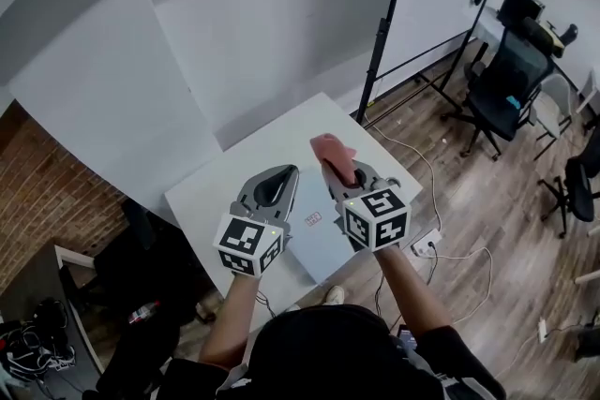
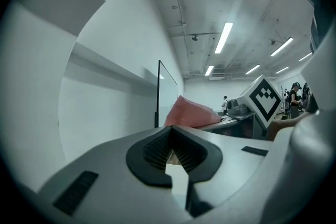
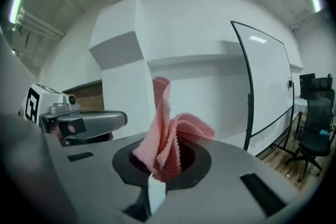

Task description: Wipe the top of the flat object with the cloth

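Pinching the cloth by a bunched fold in our right gripper, mid-frame above the flat object, we judged it soft, light, floppy; our left gripper was closed on nothing.

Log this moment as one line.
left gripper: shut, empty | right gripper: shut on pink cloth | flat object: on white table, cloth not touching

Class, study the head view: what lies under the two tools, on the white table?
A flat grey object with a small red mark lies on the table. The left tool and the right tool, gripping a pink cloth, cover parts of it; anything beneath it is hidden.
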Demonstrator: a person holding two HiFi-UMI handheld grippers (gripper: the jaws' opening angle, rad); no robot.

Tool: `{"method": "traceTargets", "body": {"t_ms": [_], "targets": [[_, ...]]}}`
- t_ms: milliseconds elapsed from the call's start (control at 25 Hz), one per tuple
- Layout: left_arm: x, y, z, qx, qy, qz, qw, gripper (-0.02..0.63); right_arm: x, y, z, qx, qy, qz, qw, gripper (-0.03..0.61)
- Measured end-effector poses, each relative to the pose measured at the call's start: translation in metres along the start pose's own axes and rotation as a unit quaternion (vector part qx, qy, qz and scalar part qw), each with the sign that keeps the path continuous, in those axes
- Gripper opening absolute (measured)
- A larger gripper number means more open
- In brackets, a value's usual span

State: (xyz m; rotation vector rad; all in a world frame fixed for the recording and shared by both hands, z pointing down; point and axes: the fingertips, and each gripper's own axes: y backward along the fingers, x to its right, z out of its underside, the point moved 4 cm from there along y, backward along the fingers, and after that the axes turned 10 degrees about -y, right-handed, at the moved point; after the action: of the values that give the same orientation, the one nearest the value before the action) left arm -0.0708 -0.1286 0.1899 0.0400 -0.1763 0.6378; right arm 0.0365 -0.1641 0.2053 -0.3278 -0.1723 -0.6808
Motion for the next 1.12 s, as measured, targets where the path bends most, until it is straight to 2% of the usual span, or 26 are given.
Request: {"method": "traceTargets", "body": {"t_ms": [920,1120], "targets": [[-0.001,0.007,-0.019,0.018,-0.006,-0.002,0.9998,0.012,-0.010,0.011,-0.004,0.005,0.024,-0.004,1.000,0.045],[-0.001,0.008,-0.020,0.026,0.004,0.004,0.9996,0.012,-0.011,0.011,-0.004,0.006,0.025,-0.005,1.000,0.044]]}}
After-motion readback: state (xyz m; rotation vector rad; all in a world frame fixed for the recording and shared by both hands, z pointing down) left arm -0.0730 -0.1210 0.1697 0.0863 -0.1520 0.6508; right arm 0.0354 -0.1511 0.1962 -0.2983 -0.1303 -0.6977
